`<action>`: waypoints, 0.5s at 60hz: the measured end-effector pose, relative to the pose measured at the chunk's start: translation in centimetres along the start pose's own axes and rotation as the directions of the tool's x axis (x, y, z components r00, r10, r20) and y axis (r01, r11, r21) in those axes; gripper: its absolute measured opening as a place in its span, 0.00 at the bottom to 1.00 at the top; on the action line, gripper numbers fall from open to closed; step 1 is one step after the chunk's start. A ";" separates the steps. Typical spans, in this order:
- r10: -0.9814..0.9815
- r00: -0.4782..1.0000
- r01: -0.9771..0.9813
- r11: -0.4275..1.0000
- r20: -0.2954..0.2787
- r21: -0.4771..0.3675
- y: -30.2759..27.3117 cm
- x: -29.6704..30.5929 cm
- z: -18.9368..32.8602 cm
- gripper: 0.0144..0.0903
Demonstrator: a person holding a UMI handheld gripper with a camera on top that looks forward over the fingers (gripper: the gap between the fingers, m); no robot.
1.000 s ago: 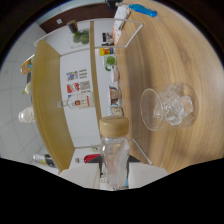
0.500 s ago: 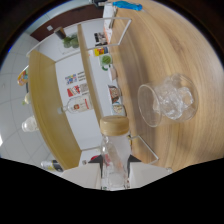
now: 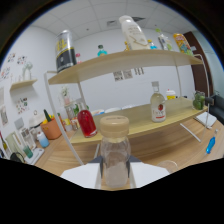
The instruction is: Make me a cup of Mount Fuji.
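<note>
The gripper (image 3: 116, 167) holds a clear bottle (image 3: 115, 155) with a tan cap upright between its fingers, gripped at the body, in front of the two-tier wooden shelf (image 3: 130, 60). Carrying it well means keeping it vertical and the squeeze steady, since smooth round plastic may slip. A glossy red bottle (image 3: 87, 123) stands on the shelf's lower board, left of the held one.

One view only, mounted on the gripper, aimed level along its fingers. A clear glass bottle with tan lid (image 3: 115, 155) is seen close up; a two-tier wooden shelf (image 3: 125, 60) is faced beyond.
</note>
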State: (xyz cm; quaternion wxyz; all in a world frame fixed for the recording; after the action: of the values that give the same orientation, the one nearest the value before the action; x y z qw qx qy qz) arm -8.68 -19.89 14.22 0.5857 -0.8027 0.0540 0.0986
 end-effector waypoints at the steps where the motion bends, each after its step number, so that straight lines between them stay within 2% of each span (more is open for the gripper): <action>1: -0.024 1.000 0.024 1.000 -0.004 -0.015 0.6 0.1 0.2 0.30; 8: -0.137 0.990 0.135 0.988 -0.017 -0.078 4.3 0.1 1.6 0.30; 18: -0.175 0.984 0.170 0.976 -0.024 -0.135 7.2 0.5 2.7 0.30; 30: -0.167 0.986 0.164 0.976 -0.006 -0.145 8.4 0.4 2.9 0.33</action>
State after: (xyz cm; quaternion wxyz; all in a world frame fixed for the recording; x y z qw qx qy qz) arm -10.24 -19.69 5.51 0.5319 -0.8454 -0.0150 0.0461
